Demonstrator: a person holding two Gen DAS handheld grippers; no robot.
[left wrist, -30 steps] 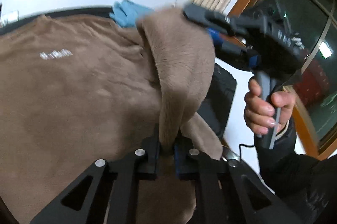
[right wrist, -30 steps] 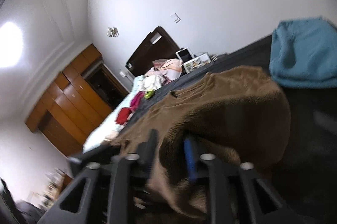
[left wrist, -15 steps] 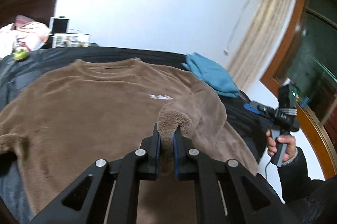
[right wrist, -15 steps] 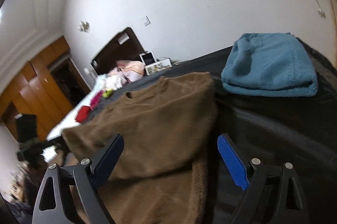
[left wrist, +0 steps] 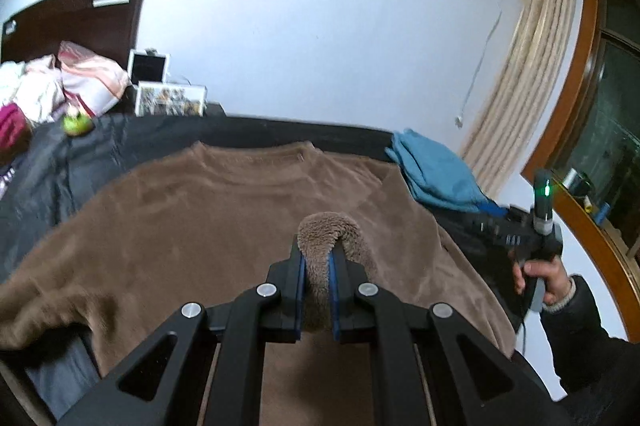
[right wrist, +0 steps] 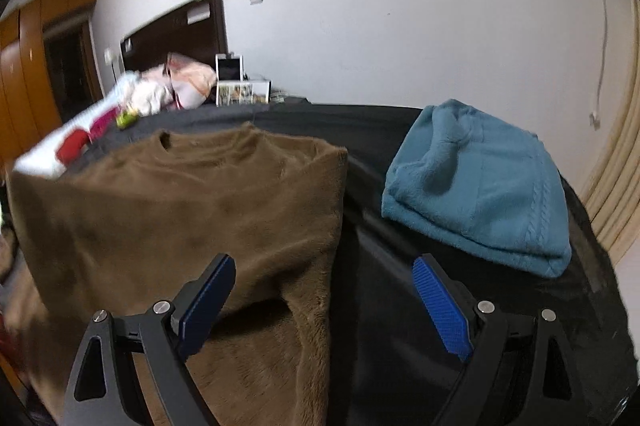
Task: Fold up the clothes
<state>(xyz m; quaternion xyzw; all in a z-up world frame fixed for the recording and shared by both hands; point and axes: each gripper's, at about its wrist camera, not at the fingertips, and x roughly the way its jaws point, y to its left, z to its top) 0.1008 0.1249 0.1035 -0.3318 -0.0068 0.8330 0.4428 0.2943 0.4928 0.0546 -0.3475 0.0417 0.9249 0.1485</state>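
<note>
Brown fleece sweater [left wrist: 192,234] lies spread on the dark-covered bed [right wrist: 400,306], just left of a folded teal fleece garment [right wrist: 480,186]. The left gripper [left wrist: 317,276] pinches its sleeve cuff; the right gripper [right wrist: 320,300] hovers wide apart.

No lettering, label, brand or number can be read in either view. The white-framed box with a printed colourful front [left wrist: 170,101], far left at the edge of the dark bed cover, carries a picture too small and blurred to make out any words. The black handheld gripper at the right [left wrist: 532,238] shows a green light and small marks on its side, but nothing legible.
</note>
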